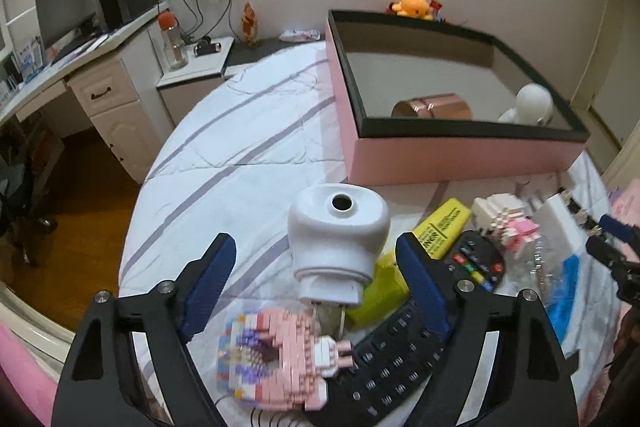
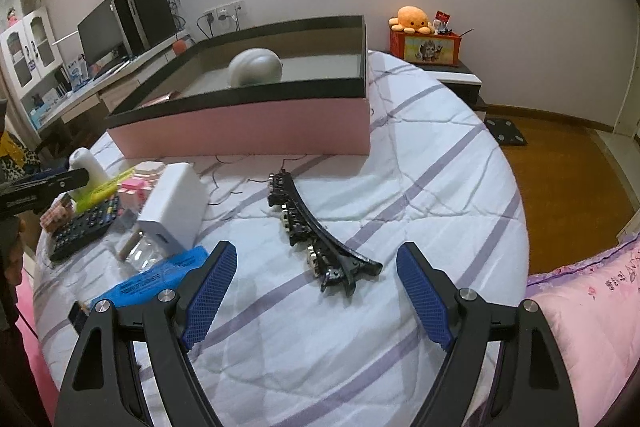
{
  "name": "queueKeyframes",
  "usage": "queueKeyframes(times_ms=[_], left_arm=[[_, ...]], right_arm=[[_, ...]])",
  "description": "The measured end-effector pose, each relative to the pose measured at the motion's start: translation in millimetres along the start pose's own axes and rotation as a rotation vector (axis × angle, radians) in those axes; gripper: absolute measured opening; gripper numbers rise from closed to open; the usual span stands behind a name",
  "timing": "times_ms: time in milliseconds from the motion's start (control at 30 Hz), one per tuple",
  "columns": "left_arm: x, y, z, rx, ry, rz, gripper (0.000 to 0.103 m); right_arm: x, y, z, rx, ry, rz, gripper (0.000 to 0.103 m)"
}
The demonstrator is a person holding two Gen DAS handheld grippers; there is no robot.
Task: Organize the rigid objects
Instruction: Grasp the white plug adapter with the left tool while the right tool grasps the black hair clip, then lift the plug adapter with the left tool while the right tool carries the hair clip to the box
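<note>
My left gripper (image 1: 316,259) is open, its jaws on either side of a white plug-in device (image 1: 338,239) that stands among the clutter; it touches neither finger. Below it lie a pink block figure (image 1: 280,359) and a black remote (image 1: 400,351). A pink box with a black rim (image 1: 460,155) stands behind, holding a copper cylinder (image 1: 434,105) and a white round object (image 1: 534,101). My right gripper (image 2: 316,267) is open and empty, just in front of a black hair clip (image 2: 316,231) on the bed. The box (image 2: 248,131) lies beyond it.
A yellow highlighter (image 1: 440,223), a second block figure (image 1: 508,219), a white charger (image 2: 176,207), a blue pack (image 2: 152,279) and a clear bottle (image 2: 144,255) crowd the pile. A desk with monitor (image 1: 64,11) stands left. A pink pillow (image 2: 584,299) lies right.
</note>
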State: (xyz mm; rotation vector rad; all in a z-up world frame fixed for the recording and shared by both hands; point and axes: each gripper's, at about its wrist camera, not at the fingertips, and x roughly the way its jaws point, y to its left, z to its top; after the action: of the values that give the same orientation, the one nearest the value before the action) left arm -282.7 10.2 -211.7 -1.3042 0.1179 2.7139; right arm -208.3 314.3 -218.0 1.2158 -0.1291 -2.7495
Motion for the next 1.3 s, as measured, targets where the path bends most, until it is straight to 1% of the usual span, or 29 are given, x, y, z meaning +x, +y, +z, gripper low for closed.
queueKeyframes(times_ms=[67, 100, 133, 267, 400, 467, 533, 567, 600, 667, 700, 733, 800, 933, 1033, 1100, 1300], left_arm=[[6.7, -1.8, 1.0, 0.01, 0.019, -0.009, 0.066], [9.3, -2.6, 1.3, 0.01, 0.023, -0.021, 0.063], [11.1, -3.8, 2.2, 0.014, 0.025, -0.031, 0.057], [13.6, -7.4, 2.2, 0.041, 0.018, -0.032, 0.056], [10.9, -5.0, 2.3, 0.024, 0.016, -0.04, 0.055], [7.9, -4.2, 2.5, 0.02, 0.009, -0.04, 0.055], [3.3, -5.3, 2.3, 0.024, 0.001, -0.051, 0.055], [0.3, -6.4, 1.8, 0.027, -0.003, -0.059, 0.055], [-1.8, -7.3, 1.5, 0.03, -0.006, -0.06, 0.055], [-8.5, -9.9, 0.2, 0.042, -0.02, -0.053, 0.055], [-10.3, -10.1, 0.7, 0.043, -0.022, -0.056, 0.055], [-13.0, -10.1, 0.4, 0.042, -0.025, -0.057, 0.055], [-18.6, -10.5, -0.2, 0.047, -0.036, -0.063, 0.055], [-27.2, -8.6, -1.9, 0.051, -0.053, -0.065, 0.055], [-31.8, -6.0, -5.0, 0.046, -0.059, -0.059, 0.055], [-36.7, -3.2, -6.5, 0.031, -0.07, -0.063, 0.055], [-52.7, 3.1, -13.1, 0.03, -0.1, -0.08, 0.055]], right_arm=[[3.6, -0.6, 1.3, -0.008, 0.002, -0.006, 0.084], [5.5, -1.6, 2.4, -0.013, 0.002, -0.009, 0.084], [7.0, -2.3, 3.1, -0.019, 0.003, -0.011, 0.084], [11.0, -2.6, 8.0, -0.043, -0.002, -0.005, 0.084], [17.0, -0.3, 11.1, -0.095, 0.015, 0.004, 0.083], [18.6, 1.6, 11.7, -0.12, 0.02, 0.016, 0.073], [18.1, 2.7, 10.7, -0.141, 0.023, 0.007, 0.057], [17.6, 2.7, 10.9, -0.147, 0.022, 0.009, 0.052], [17.4, 2.5, 11.0, -0.15, 0.024, 0.017, 0.042], [15.3, 3.5, 10.7, -0.161, 0.027, 0.017, 0.03], [14.5, 5.2, 10.2, -0.171, 0.03, 0.025, 0.022], [13.7, 6.6, 9.4, -0.178, 0.03, 0.032, 0.019], [12.2, 8.0, 7.6, -0.181, 0.025, 0.033, 0.019], [6.4, 5.1, 6.3, -0.144, 0.008, 0.073, 0.019], [1.0, 7.6, 5.9, -0.141, 0.003, 0.091, 0.019], [-1.8, 8.8, 6.1, -0.136, 0.001, 0.109, 0.019], [-8.3, 9.8, 6.8, -0.118, -0.012, 0.156, 0.019]])
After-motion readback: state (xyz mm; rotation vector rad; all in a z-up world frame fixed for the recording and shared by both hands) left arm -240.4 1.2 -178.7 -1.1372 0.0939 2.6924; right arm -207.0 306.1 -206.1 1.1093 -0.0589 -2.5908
